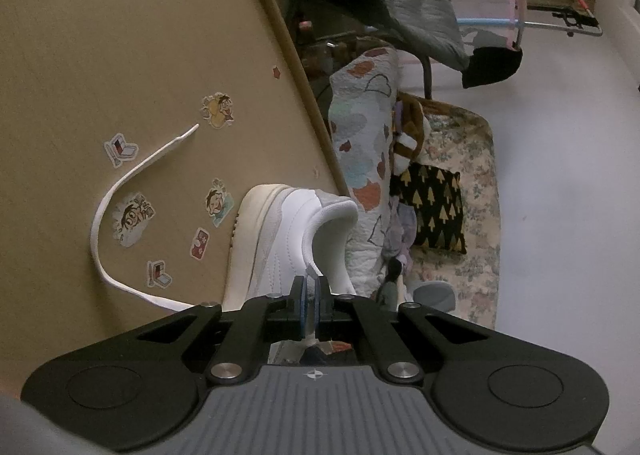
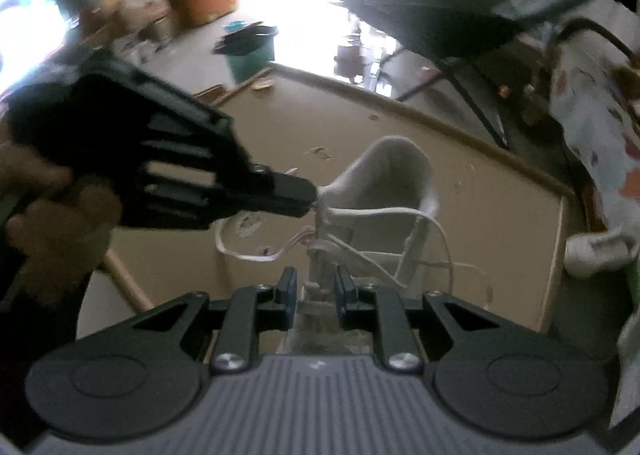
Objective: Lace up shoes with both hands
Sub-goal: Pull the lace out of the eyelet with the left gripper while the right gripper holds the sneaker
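each hand-held gripper (image 1: 310, 287) has a grey ribbed body with a small cross mark, black linkage arms fixed by silver screws, two round black discs either side of the body, and blue-padded black fingers (image 2: 287, 287).

I log the shoe (image 1: 288, 231): smooth white leather-look upper with stitched panels, a greyish rougher panel along the side, a cream rubbery sole with a dull sheen, soft white lining at the collar. The shoelace (image 1: 120, 191): flat white woven cloth, matt. The table (image 1: 120, 35): tan, matt, board-like top with a wood-coloured edge strip, carrying glossy paper stickers (image 1: 218, 110). The left gripper (image 1: 309, 287): matt black plastic arms, bright metal rivets, blue rubbery pads, a ribbed grey plastic body. The right gripper (image 2: 316, 287): the same finish as I see it. The quilt (image 1: 364, 115) on the right: stitched, printed cloth.
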Tool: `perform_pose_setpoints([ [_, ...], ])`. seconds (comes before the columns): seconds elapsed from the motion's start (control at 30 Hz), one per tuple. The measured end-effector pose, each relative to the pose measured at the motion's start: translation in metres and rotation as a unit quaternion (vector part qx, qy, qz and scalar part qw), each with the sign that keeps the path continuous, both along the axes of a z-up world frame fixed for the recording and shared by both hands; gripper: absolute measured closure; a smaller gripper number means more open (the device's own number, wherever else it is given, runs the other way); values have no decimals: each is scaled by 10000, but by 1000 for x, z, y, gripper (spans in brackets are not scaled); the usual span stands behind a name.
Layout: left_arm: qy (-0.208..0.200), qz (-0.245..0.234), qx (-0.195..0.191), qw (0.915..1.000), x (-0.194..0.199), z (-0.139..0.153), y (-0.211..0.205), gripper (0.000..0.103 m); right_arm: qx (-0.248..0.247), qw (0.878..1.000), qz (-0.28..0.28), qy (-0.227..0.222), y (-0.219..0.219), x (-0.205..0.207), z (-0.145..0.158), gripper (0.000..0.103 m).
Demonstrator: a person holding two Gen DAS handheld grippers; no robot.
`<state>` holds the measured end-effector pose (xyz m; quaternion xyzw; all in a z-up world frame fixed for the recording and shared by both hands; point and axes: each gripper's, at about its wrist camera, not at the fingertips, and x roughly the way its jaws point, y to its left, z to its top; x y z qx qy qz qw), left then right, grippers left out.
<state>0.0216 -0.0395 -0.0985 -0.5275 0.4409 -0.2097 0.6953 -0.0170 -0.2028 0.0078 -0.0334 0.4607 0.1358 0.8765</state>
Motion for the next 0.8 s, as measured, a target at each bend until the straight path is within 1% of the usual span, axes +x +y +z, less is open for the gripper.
perform_pose_setpoints([
  [0.17, -40, -35, 12, 10000, 1, -2, -1, 100, 0, 9986, -531, 30, 4, 7, -11, 85],
  [0.27, -68, -45, 49, 10000, 1, -3, 1, 99, 1, 9976, -696, -26, 8, 7, -16, 85],
  [0.4, -82, -50, 78, 9999, 1, -3, 2, 99, 244, 9952, -942, -38, 0, 4, -20, 85],
  [0.53, -94, -44, 140, 9998, 1, -1, 2, 99, 378, 9937, -1054, -10, -5, 5, -22, 85],
  [0.8, -68, -11, 158, 9999, 0, 0, 10, 99, 476, 9920, -1168, -3, -9, 7, -24, 84],
])
